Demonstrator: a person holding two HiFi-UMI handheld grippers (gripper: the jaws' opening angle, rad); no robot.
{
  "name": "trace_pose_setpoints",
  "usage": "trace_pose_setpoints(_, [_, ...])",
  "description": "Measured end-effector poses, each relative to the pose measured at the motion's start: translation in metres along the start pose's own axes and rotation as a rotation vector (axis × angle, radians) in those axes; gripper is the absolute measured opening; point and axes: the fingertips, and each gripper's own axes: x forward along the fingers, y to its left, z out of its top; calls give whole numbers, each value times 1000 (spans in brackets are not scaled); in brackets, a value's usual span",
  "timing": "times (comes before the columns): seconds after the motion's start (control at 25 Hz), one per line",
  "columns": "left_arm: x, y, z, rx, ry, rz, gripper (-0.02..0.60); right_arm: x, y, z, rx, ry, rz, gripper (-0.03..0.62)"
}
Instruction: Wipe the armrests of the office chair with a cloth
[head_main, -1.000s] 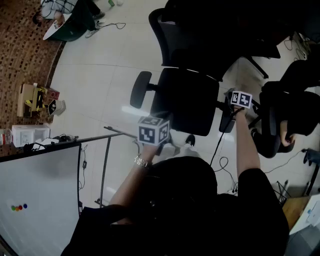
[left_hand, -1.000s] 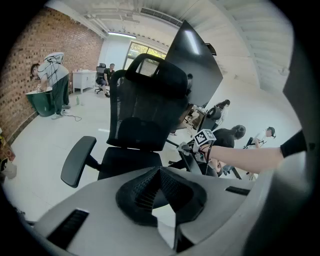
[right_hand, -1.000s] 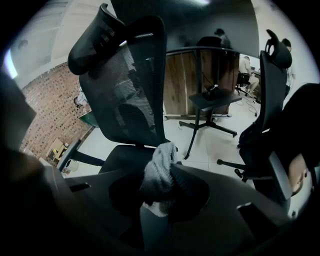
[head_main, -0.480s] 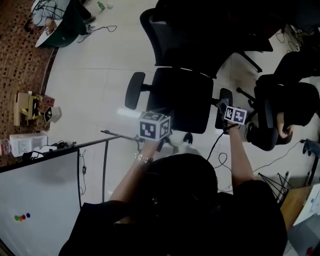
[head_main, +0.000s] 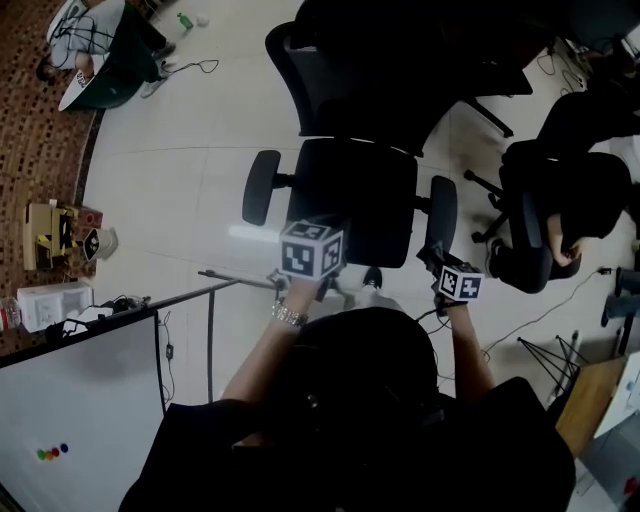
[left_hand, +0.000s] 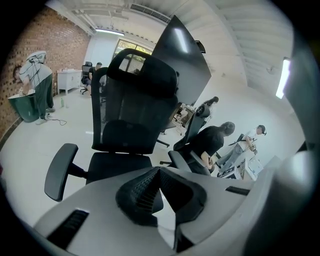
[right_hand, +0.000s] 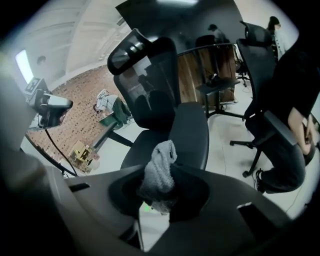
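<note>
The black office chair (head_main: 355, 205) stands in front of me with its left armrest (head_main: 262, 187) and right armrest (head_main: 443, 212) out to the sides. My right gripper (head_main: 433, 260) sits just behind the near end of the right armrest, shut on a grey cloth (right_hand: 160, 172). In the right gripper view the cloth sticks up between the jaws, with the right armrest pad (right_hand: 192, 132) straight ahead. My left gripper (head_main: 316, 238) hovers over the seat's front edge. Seen in its own view, the left gripper (left_hand: 159, 172) is shut with nothing in it, and the left armrest (left_hand: 60, 170) lies ahead to the left.
A person sits in another black chair (head_main: 545, 215) close on the right. A whiteboard (head_main: 80, 390) on a metal frame (head_main: 210, 330) stands at lower left. Cables (head_main: 545, 320) trail over the floor on the right. Boxes (head_main: 55, 235) sit far left.
My right gripper with the cloth has drawn back along the right armrest toward me, to its near end. The left gripper has stayed near the seat front.
</note>
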Motion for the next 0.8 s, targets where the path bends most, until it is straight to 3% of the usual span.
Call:
trace_pose_setpoints(0.16, [-9, 5, 2, 0, -8, 22, 0, -5, -18, 83, -32, -151, 23, 87])
trace_pose_setpoints(0.28, [-13, 13, -7, -9, 7, 49, 0, 22, -51, 144, -41, -120, -45, 87])
trace_pose_setpoints(0.4, [-19, 15, -16, -24, 19, 69, 0, 53, -80, 181, -5, -65, -94, 87])
trace_pose_setpoints(0.6, [-31, 21, -15, -33, 8, 100, 0, 81, -100, 185, -37, -5, -116, 89])
trace_pose_setpoints(0.8, [-33, 29, -18, -45, 1, 106, 0, 60, -113, 165, 56, -66, -110, 91])
